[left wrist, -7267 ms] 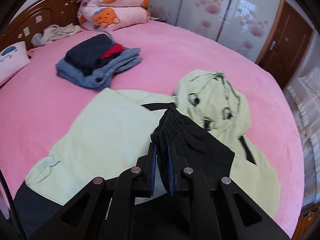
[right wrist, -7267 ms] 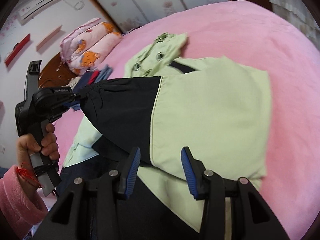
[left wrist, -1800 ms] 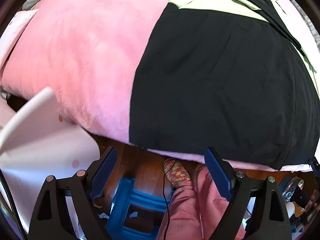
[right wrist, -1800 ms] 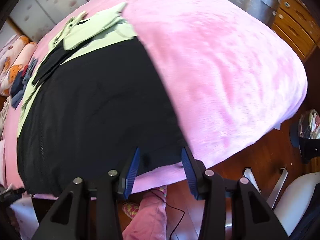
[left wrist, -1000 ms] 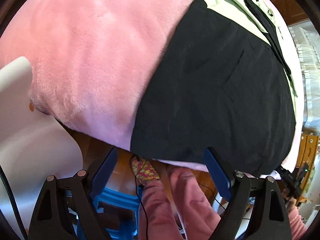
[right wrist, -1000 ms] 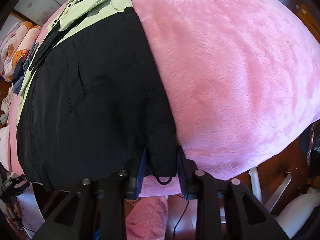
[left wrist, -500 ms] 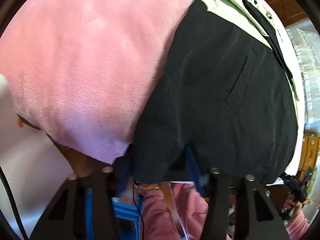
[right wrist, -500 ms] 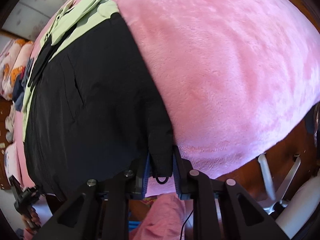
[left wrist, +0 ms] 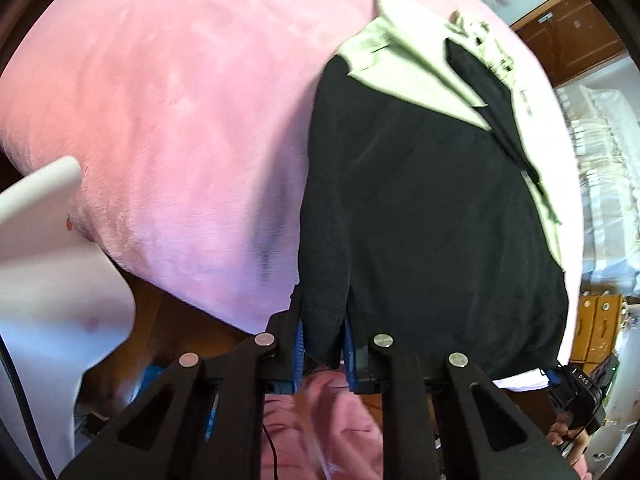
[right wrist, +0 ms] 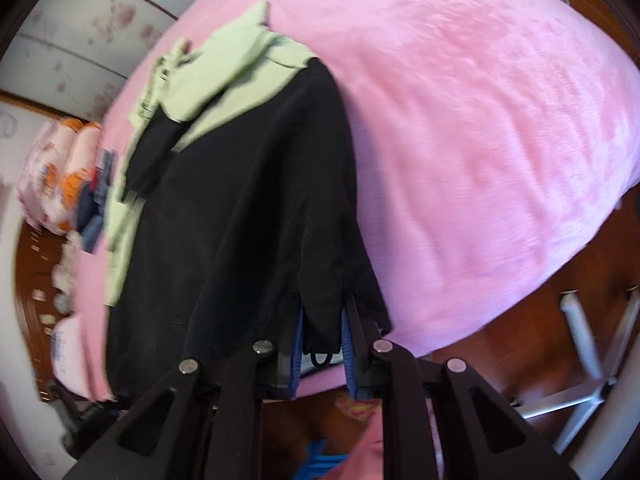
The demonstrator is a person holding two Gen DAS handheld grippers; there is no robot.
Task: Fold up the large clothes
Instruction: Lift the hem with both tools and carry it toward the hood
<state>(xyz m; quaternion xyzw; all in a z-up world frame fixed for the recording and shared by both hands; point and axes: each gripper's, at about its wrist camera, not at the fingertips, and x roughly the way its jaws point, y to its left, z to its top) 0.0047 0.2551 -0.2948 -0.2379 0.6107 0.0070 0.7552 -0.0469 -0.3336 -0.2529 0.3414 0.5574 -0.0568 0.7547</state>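
A black and pale green hooded jacket [left wrist: 432,184] lies lengthwise on the pink bed [left wrist: 168,112], its black hem at the near edge and its green hood at the far end. My left gripper [left wrist: 323,334] pinches the hem's left corner, its jaws still closing on the cloth. My right gripper [right wrist: 322,338] pinches the hem's right corner of the jacket [right wrist: 240,208], jaws still closing, a small black loop hanging between them. Both corners are lifted off the pink bed [right wrist: 500,140]. At the left wrist view's lower right, a hand holds the other gripper's body.
A white chair [left wrist: 44,248] stands left of the bed, and a chair's white legs [right wrist: 580,344] stand on the wooden floor at the right. Folded clothes [right wrist: 94,208] and patterned quilts [right wrist: 52,176] lie at the bed's far end. Pink trousers [left wrist: 332,428] show below my grippers.
The left gripper closed onto the hem's left corner and both grippers rose, pulling the black hem up off the bed edge. The right gripper kept its grip on the right corner.
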